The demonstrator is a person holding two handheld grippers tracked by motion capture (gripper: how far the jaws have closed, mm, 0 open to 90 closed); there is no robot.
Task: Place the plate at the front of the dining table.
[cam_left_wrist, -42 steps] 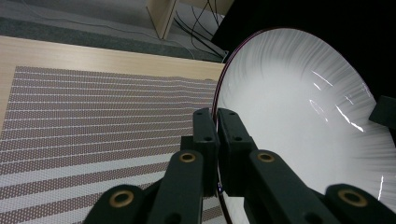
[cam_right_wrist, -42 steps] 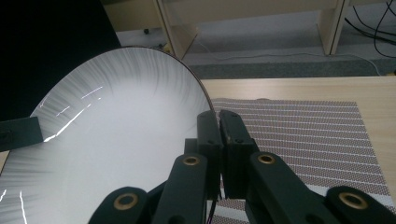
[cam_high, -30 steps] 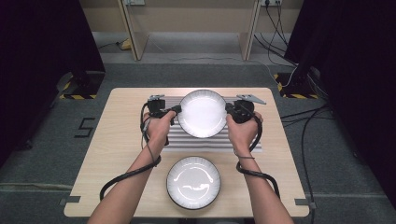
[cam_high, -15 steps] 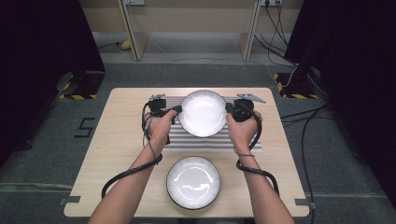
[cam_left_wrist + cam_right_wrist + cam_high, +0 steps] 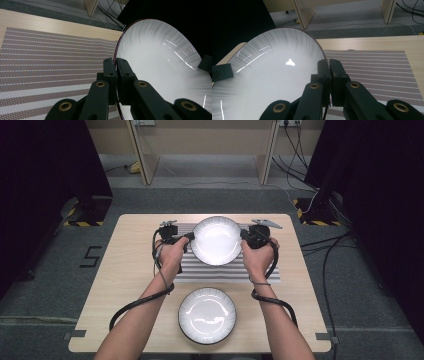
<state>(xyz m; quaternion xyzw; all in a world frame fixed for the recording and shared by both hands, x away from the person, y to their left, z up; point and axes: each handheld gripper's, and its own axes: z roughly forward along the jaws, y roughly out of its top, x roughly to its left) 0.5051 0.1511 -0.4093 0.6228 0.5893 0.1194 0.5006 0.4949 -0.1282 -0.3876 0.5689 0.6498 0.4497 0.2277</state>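
Note:
A white plate (image 5: 216, 240) with a dark rim hangs in the air above the striped placemat (image 5: 200, 267), held from both sides. My left gripper (image 5: 189, 239) is shut on its left rim, and my right gripper (image 5: 244, 236) is shut on its right rim. In the left gripper view the jaws pinch the plate (image 5: 160, 67) edge at the left gripper (image 5: 115, 65). The right gripper view shows the same pinch on the plate (image 5: 267, 75) by the right gripper (image 5: 328, 67). A second plate (image 5: 207, 315) lies flat near the table's front edge.
The wooden table (image 5: 130, 270) stands on grey carpet. Cables (image 5: 140, 302) trail from both grippers along the forearms. Wooden furniture legs (image 5: 142, 150) and floor cables (image 5: 320, 240) lie beyond the table's far and right sides.

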